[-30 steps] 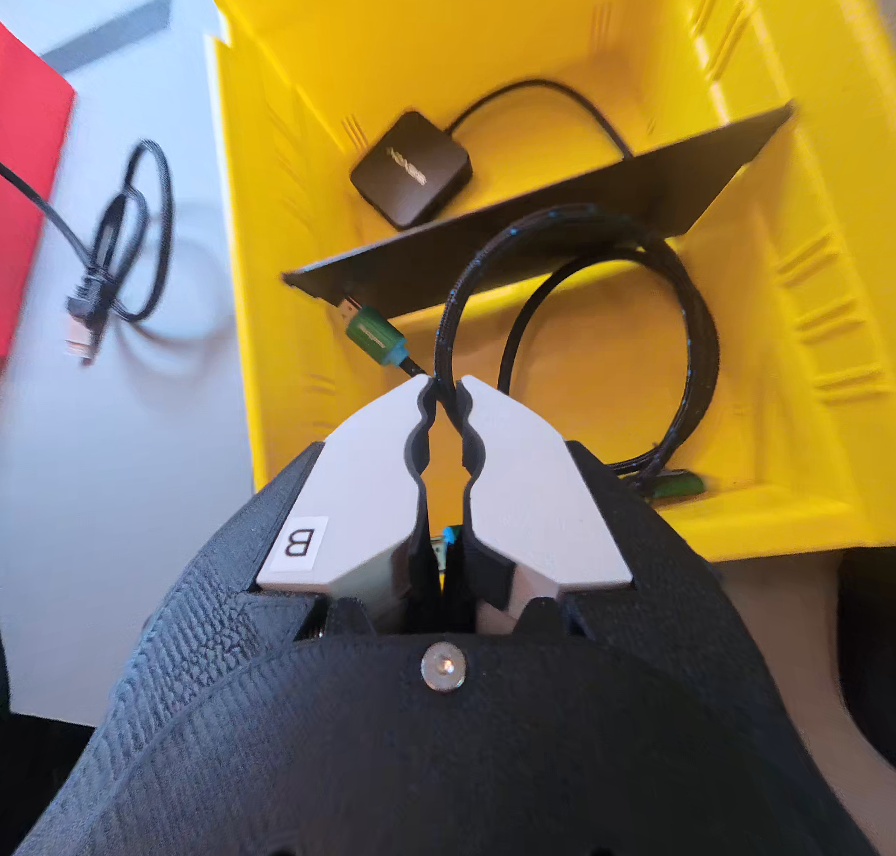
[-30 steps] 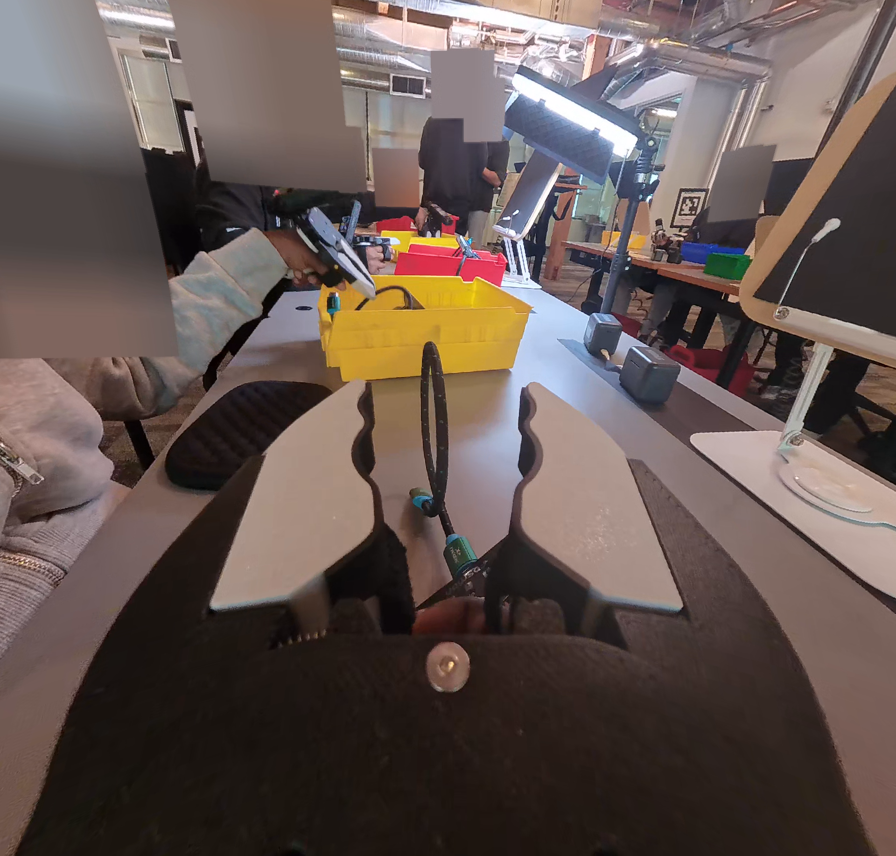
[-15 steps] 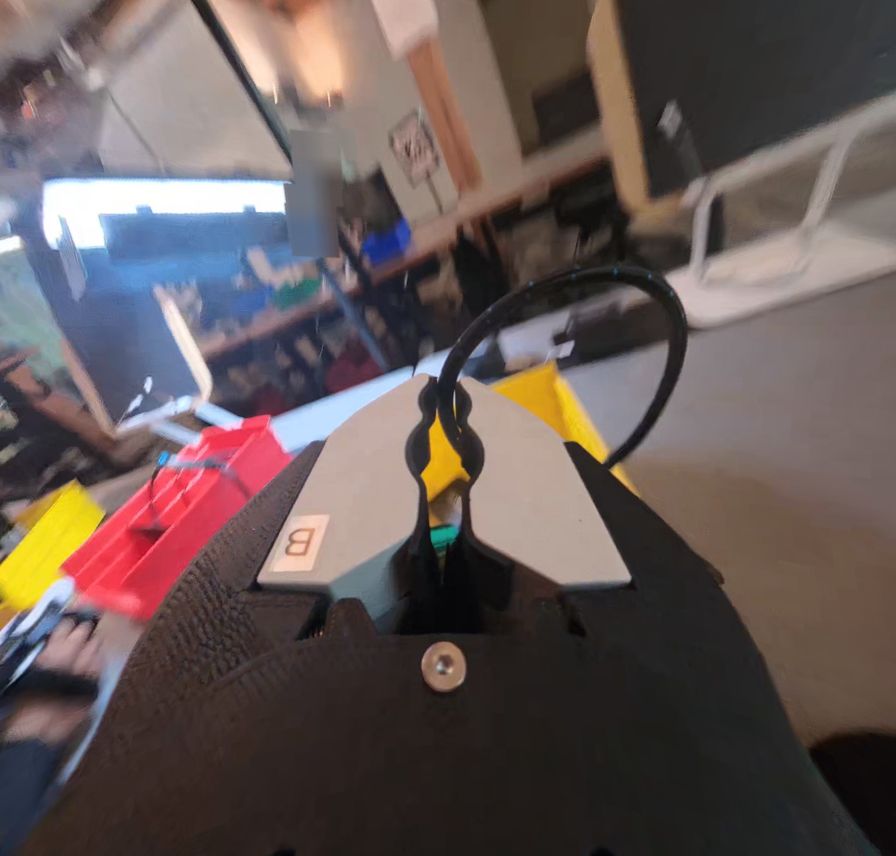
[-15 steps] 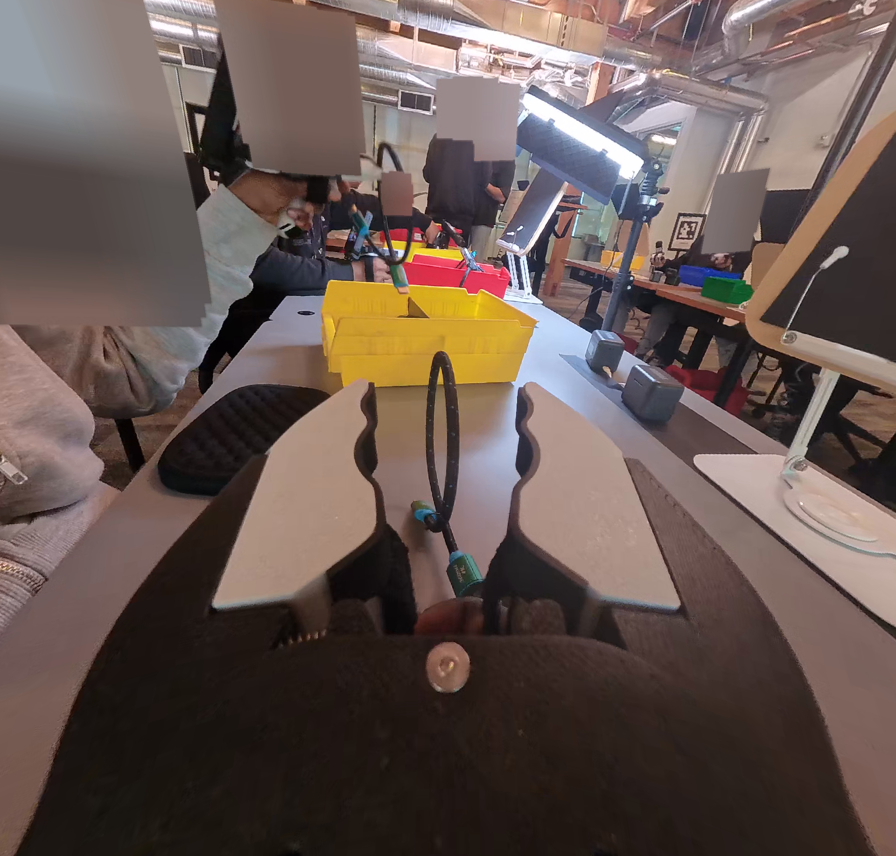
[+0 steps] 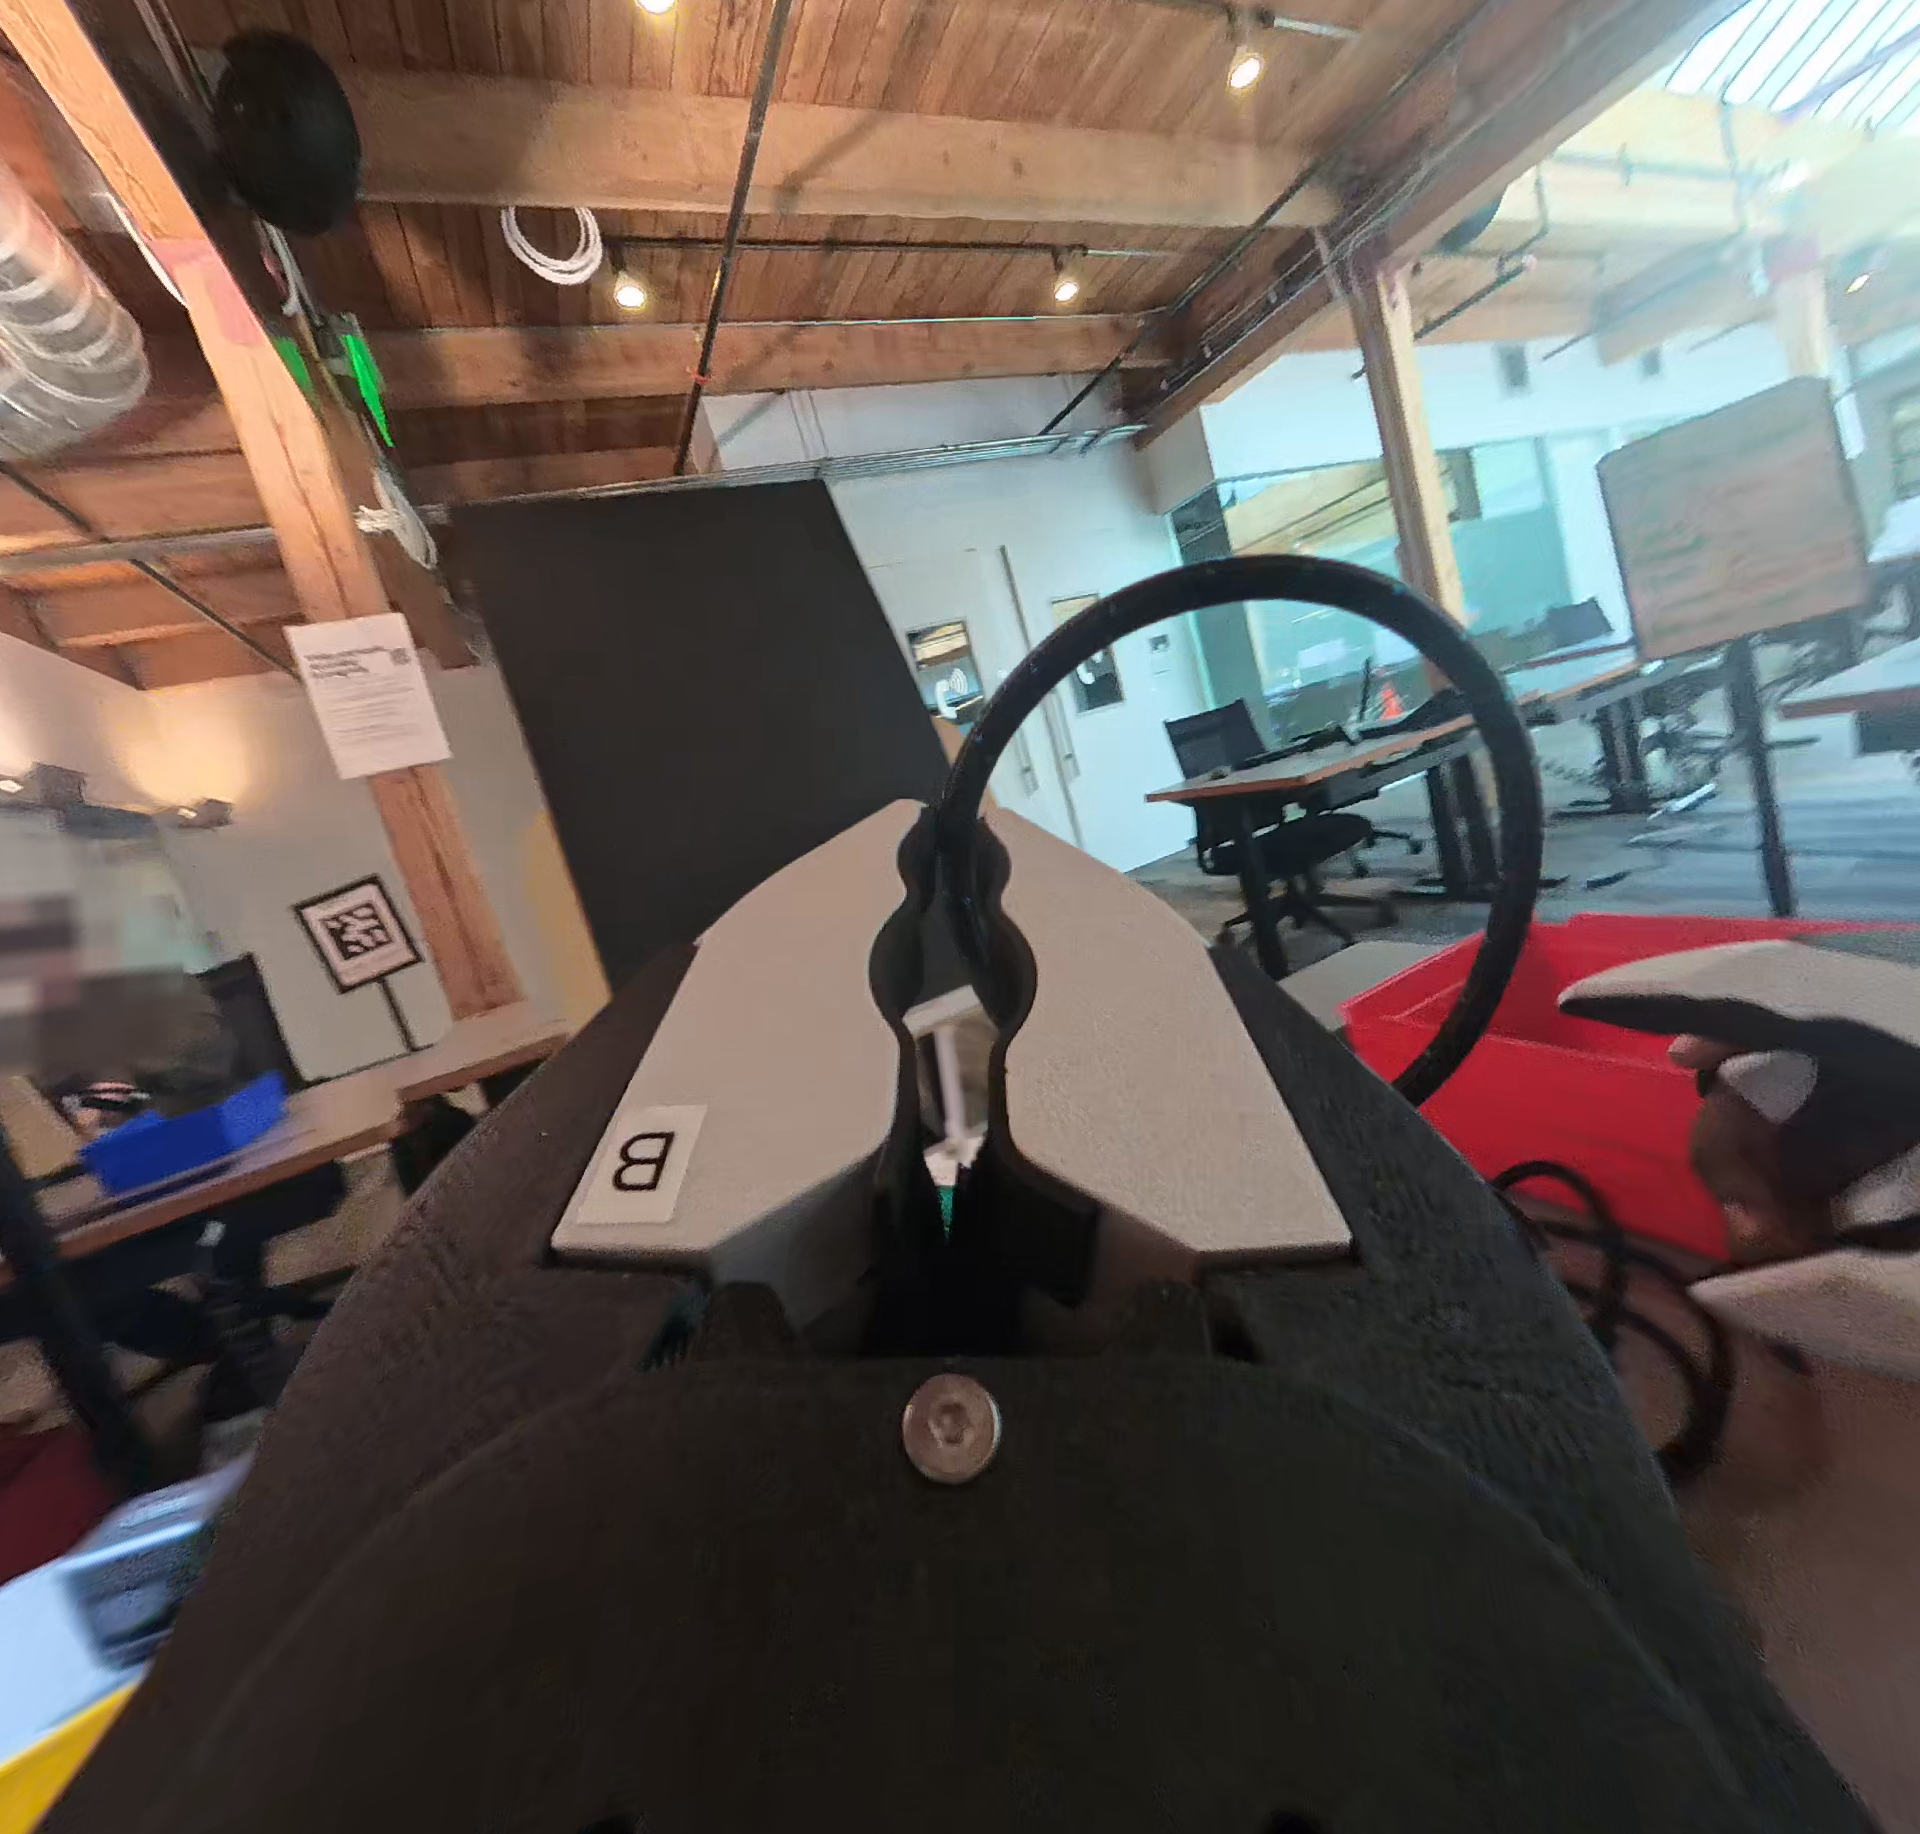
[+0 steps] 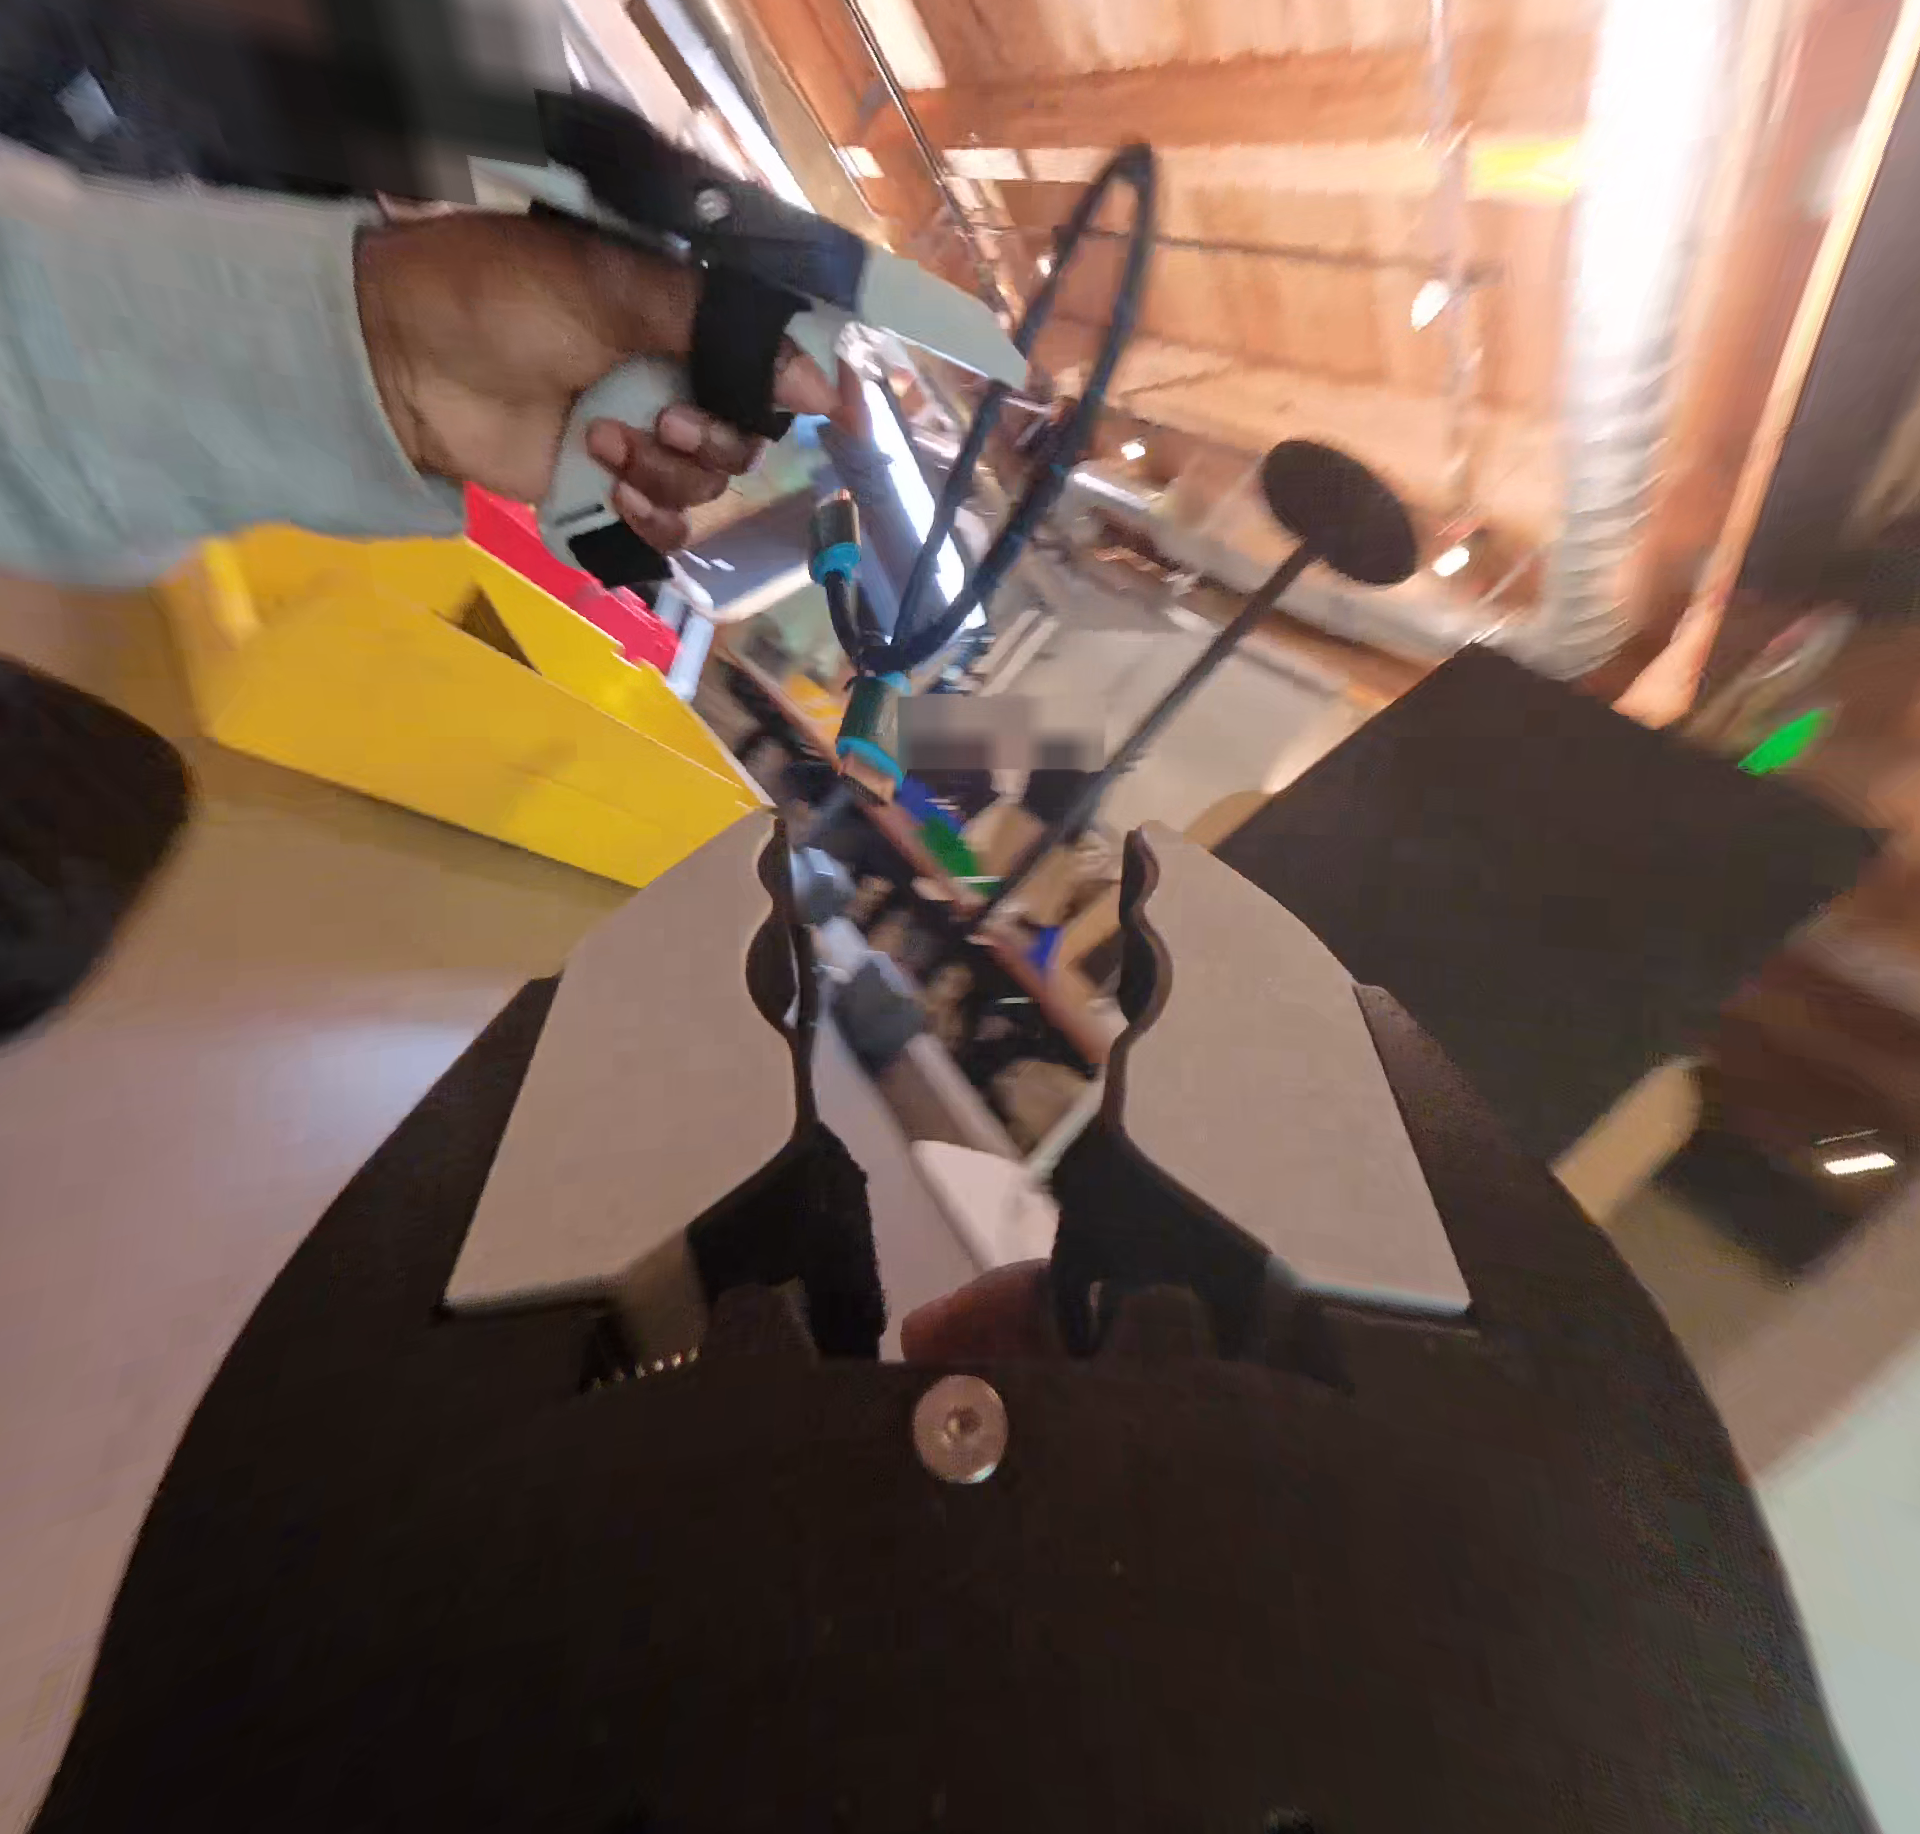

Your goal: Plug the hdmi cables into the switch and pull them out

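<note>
My left gripper [image 5: 951,823] is shut on a black braided HDMI cable [image 5: 1247,569], held up in the air. The cable loops up from the fingertips and arcs down to the right. In the blurred right wrist view the left gripper [image 6: 914,319] is held by a hand, above and left of my right gripper. The cable loop [image 6: 1107,330] and its green, blue-ringed plugs [image 6: 873,714] hang from the left gripper. My right gripper [image 6: 951,839] is open and empty, tilted up over the table. The switch is not in view.
A yellow bin [image 6: 416,683] stands on the table at the left, with a black pad [image 6: 62,828] nearer. A black board [image 6: 1507,901] is at the right. In the left wrist view a red bin [image 5: 1538,1067] and another hand-held gripper [image 5: 1714,995] are at the right.
My left gripper has lifted the cable out of the yellow bin and swung up towards the ceiling. My right gripper has tilted up; the cable that lay between its fingers is out of view.
</note>
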`<state>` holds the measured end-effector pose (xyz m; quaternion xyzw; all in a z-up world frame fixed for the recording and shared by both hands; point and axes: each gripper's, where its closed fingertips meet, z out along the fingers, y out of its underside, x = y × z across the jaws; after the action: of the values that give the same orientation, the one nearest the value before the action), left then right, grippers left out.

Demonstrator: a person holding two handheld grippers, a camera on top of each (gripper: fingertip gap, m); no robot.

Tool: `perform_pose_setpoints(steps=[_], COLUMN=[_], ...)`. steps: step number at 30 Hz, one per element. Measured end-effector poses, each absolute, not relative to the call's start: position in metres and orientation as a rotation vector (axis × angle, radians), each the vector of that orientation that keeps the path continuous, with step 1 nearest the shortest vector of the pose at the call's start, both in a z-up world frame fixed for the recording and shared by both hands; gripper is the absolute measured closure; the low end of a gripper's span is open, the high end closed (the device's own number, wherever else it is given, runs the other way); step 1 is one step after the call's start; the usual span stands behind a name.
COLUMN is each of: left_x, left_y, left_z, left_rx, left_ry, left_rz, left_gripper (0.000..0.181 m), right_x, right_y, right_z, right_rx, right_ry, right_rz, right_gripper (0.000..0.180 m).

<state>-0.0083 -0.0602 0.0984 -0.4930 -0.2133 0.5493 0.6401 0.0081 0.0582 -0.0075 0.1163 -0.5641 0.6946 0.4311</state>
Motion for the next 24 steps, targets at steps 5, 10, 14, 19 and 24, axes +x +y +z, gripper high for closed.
perform_pose_setpoints(steps=[5,10,14,19,24], left_x=[-0.012,-0.015,-0.018,0.014,0.028], left_y=[-0.025,-0.01,-0.011,-0.008,0.027], left_z=[0.087,0.076,0.071,0.089,0.054], left_rx=[-1.094,-1.084,-1.071,-0.949,-0.996], left_ry=[-0.525,-0.558,-0.572,-0.365,-0.321], left_rz=[1.053,0.852,0.77,0.68,0.562], left_gripper=[0.175,0.175,0.174,0.14,0.141], right_x=[0.024,0.03,0.025,0.023,0.023], right_y=[0.05,0.042,0.042,0.067,0.099], right_z=[-0.009,-0.016,-0.016,0.016,0.046], right_rx=[0.444,0.52,0.503,0.369,0.243], right_ry=[-1.247,-1.202,-1.227,-1.161,-1.057], right_rz=[1.421,1.281,1.236,1.395,1.568], right_gripper=[0.126,0.154,0.168,0.169,0.168])
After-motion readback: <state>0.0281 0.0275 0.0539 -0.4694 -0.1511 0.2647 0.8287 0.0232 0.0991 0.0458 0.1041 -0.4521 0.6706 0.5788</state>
